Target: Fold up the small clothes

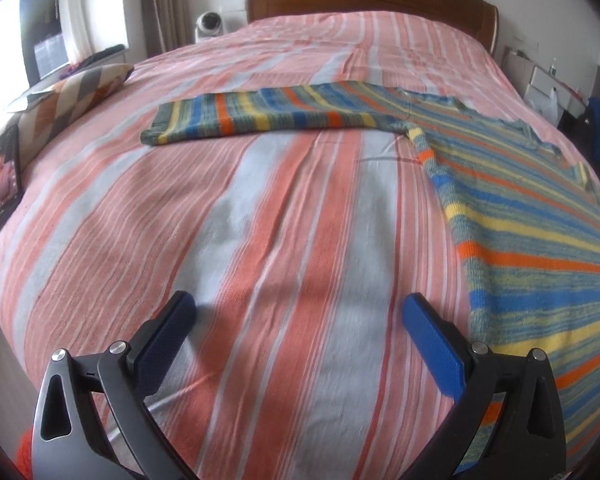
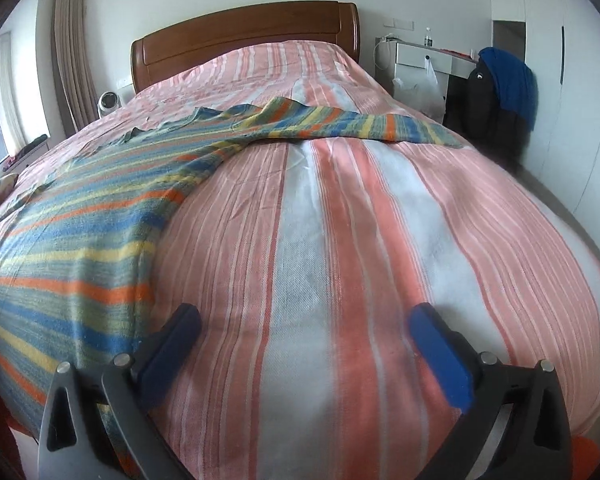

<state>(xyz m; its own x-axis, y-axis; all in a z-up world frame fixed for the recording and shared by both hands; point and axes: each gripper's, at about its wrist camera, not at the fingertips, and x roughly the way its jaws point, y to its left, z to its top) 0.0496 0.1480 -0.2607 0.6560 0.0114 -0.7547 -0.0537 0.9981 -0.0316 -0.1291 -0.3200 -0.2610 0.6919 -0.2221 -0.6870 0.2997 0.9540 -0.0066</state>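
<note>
Left wrist view: left tool spread wide, nothing between its blue pads, hovering over bare bed. Striped knit sweater lies flat at right of frame, its near hem edge just beside the right-hand pad. One sleeve stretches leftward across upper centre, long axis crosswise.

Right wrist view: right tool equally spread, empty. Sweater body fills left of frame, its edge touching or under the left-hand pad; the other sleeve runs rightward at upper centre. Soft, thick knit; woven striped bedcover. Each tool looks about equally near its hem corner.
</note>
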